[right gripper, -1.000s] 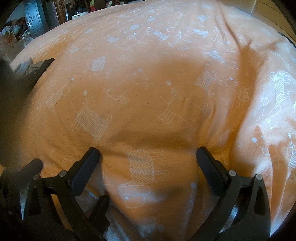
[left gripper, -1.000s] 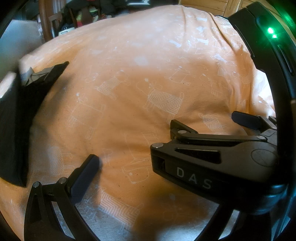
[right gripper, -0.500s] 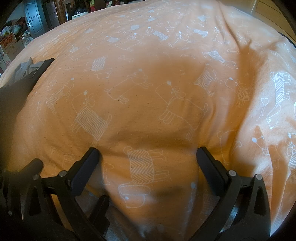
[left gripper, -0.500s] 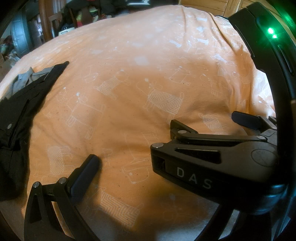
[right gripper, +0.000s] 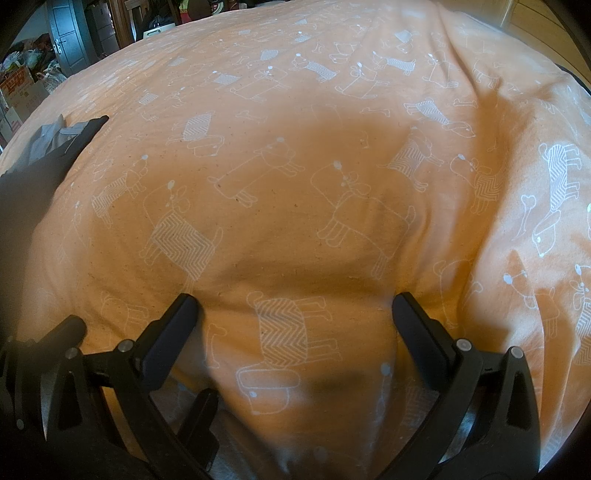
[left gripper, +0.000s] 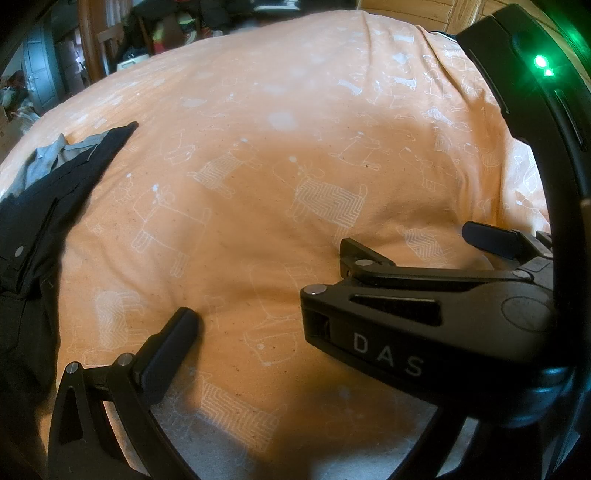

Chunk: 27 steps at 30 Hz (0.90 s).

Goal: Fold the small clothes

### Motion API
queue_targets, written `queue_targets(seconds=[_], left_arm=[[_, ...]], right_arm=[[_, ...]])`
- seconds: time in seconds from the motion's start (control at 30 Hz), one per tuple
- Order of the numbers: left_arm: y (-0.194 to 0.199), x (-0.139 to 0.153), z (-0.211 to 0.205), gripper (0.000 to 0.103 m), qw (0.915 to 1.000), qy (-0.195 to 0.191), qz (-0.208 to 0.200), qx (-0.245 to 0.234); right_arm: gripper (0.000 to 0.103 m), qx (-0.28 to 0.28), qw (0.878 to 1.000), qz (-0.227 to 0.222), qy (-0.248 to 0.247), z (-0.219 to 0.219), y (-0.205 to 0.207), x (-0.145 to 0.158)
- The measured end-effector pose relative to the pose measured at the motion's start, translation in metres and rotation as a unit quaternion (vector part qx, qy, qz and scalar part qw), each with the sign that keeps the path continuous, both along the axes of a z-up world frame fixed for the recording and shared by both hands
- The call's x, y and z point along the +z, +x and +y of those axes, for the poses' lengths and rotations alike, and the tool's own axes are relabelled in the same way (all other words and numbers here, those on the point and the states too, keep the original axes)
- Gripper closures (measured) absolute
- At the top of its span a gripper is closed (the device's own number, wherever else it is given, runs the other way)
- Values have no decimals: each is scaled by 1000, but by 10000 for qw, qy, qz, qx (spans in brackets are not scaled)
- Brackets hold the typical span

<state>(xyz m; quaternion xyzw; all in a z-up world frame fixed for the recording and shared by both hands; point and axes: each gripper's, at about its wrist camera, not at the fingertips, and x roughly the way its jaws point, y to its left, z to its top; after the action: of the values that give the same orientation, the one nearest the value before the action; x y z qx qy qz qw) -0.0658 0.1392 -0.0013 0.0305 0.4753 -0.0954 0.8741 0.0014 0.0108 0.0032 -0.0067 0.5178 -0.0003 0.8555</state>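
We see the right gripper (right gripper: 293, 314) with its two black fingers (right gripper: 173, 325) spread wide, nothing between them, both tips low over the orange bed cover with white outline dog print (right gripper: 295, 166); whether they touch it we cannot tell.

Left gripper: only one black finger (left gripper: 173, 339) shows in the left wrist view, so we cannot tell how far it is parted; that finger carries nothing. The right gripper's black body marked "DAS" (left gripper: 424, 332) fills that view to the right of this finger and blocks the rest of the cover there.

The task's thing, a dark black small garment with a grey lining at its collar (left gripper: 40, 206), lies spread on the bed cover at its left edge, well apart from all fingers; a small metal snap shows on it. In the right wrist view the same garment (right gripper: 44, 162) sits at the cover's far left.

Beyond the bed cover's far edge: a dark door (right gripper: 70, 33) and cardboard boxes (right gripper: 18, 92).
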Motion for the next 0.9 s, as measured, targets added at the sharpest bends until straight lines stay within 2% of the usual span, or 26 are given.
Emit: queue_targets(seconds=[0.9], left_arm=[[0, -1, 4, 0, 10000, -73, 5, -57]], right_arm=[[0, -13, 10000, 12, 18, 2, -1, -1]])
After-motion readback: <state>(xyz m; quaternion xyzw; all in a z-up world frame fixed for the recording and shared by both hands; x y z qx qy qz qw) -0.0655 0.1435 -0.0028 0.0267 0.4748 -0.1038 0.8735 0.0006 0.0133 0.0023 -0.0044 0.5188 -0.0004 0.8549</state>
